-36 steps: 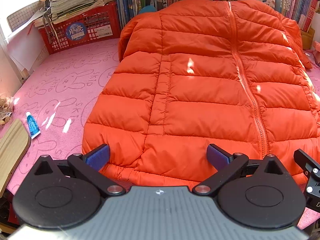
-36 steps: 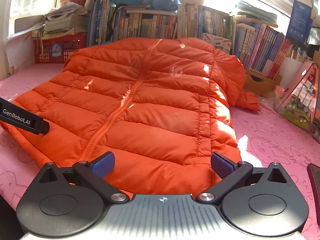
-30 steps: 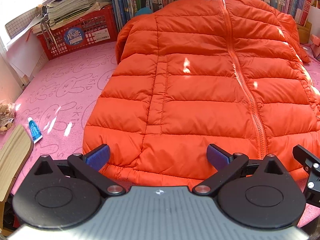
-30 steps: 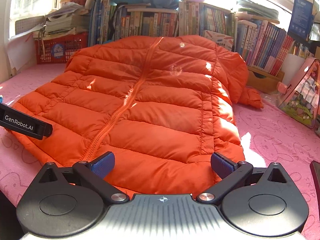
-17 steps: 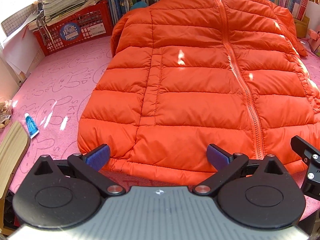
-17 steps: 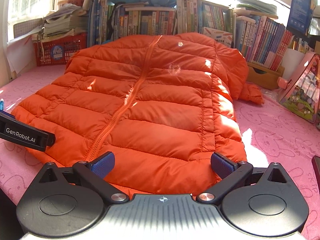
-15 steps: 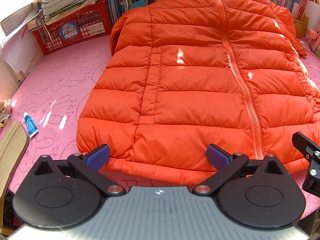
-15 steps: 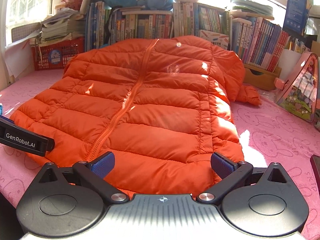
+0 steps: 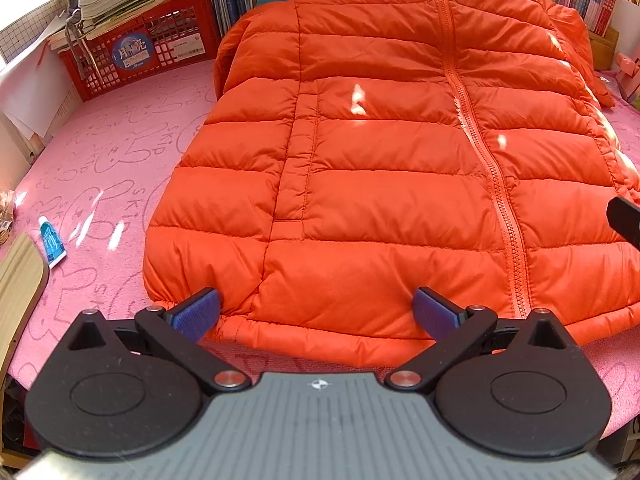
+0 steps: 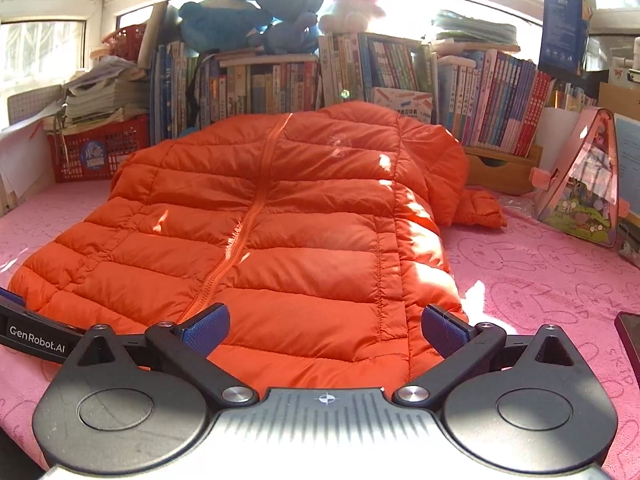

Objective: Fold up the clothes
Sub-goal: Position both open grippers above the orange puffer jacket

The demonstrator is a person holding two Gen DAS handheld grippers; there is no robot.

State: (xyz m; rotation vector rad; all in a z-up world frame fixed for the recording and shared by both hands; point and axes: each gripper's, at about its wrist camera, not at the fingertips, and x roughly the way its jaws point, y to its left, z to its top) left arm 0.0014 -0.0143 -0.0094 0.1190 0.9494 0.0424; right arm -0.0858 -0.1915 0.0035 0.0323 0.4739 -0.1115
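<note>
One orange jacket (image 9: 392,168), two hand-held grippers (image 9: 316,312) (image 10: 326,330)

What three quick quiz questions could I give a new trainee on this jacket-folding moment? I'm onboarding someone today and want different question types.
1. True or false: the orange jacket lies with its zipper closed.
2. Multiple choice: the left gripper is A) clamped on the hem, B) open at the hem, C) holding a sleeve.
3. Fill in: the small blue tube lies on the pink mat, to the ____ of the jacket in the left wrist view.

Key: 1 true. 2 B; the right gripper is open too. 3 left.
</note>
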